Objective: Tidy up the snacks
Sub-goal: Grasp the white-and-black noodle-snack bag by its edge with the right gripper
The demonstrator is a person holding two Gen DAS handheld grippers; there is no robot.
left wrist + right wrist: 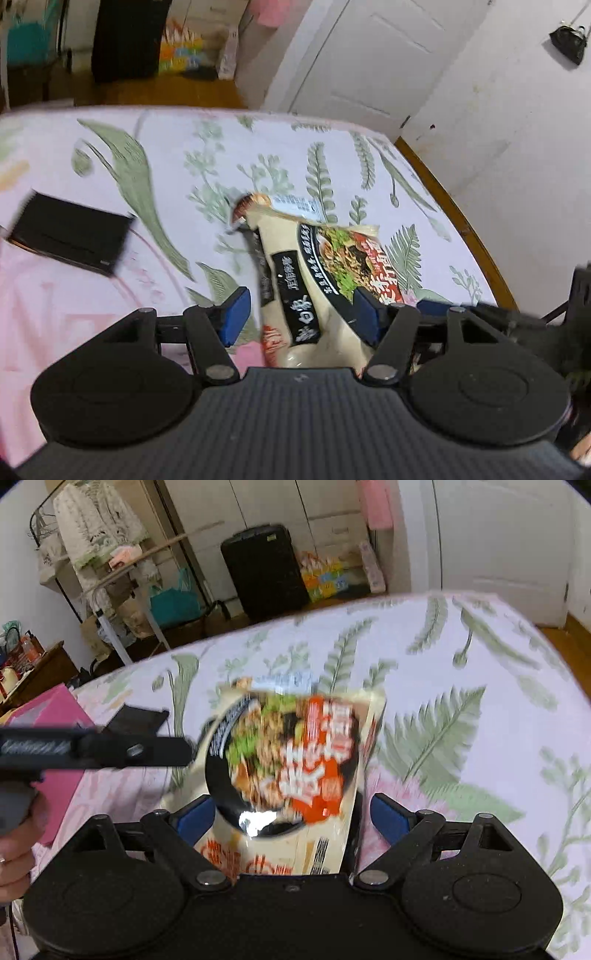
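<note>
A cream-coloured plastic noodle packet [314, 280], printed with a black bowl of noodles, green vegetables and red lettering, hangs above a bed covered by a white sheet with green fern print [207, 155]. In the left wrist view the packet sits between the blue pads of the left claw [301, 317], whose fingers stand moderately apart; the right pad [365, 317] touches the packet's printed side, while the left pad [234, 317] stands just beside the packet with a small gap, so a firm hold cannot be confirmed. In the right wrist view the same packet [288, 760] fills the space between the blue pads of the right claw [291, 816]. Its fingers are fairly wide, and the blur makes it impossible to tell whether the pads press the wrapper. The left claw's black finger [110, 749] reaches in from the left and meets the packet's edge, held by a hand [18, 834] at the frame border. A flat black rectangular box [70, 236] lies on the sheet well to the left of the packet. A pink box [55, 738] shows behind the black finger. Beyond the bed stand a black suitcase [264, 568] and a white door [373, 62].
</note>
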